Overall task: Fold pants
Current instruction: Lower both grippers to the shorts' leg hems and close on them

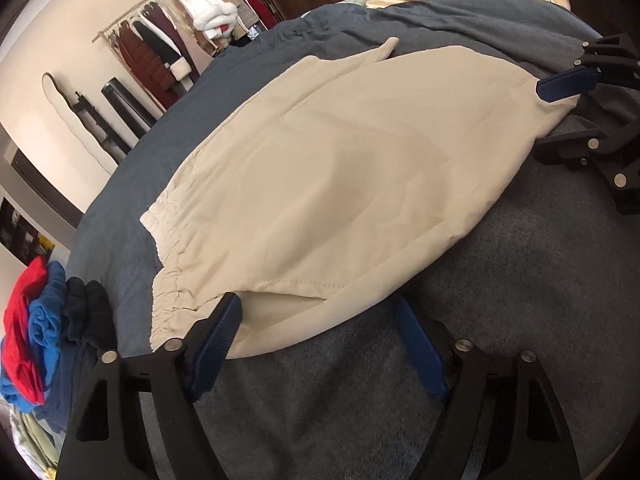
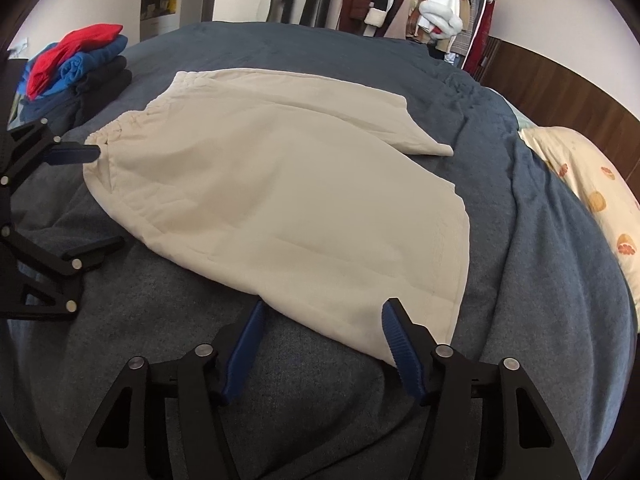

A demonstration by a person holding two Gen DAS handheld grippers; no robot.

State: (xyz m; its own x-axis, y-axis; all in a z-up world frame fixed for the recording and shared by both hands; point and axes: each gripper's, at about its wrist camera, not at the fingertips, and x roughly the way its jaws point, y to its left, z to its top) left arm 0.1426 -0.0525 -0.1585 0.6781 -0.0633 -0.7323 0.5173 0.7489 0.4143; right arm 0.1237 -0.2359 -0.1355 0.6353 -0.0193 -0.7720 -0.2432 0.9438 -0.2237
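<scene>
Cream pants [image 2: 256,184] lie flat on my bed [image 2: 520,280], already folded lengthwise so one leg rests over the other. My left gripper [image 1: 316,332] sits at the waistband end, fingers spread wide, one blue pad at the fabric edge, gripping nothing. My right gripper [image 2: 324,344] sits at the hem end, fingers equally wide around the cuff corner. I judge the crosswise folds remain. A stack of folded clothes [image 2: 76,60] waits near the bed's corner

Two wrist cameras looked low across the bed [image 1: 520,280] from opposite ends of the pants [image 1: 320,168], both close, sharing them.
</scene>
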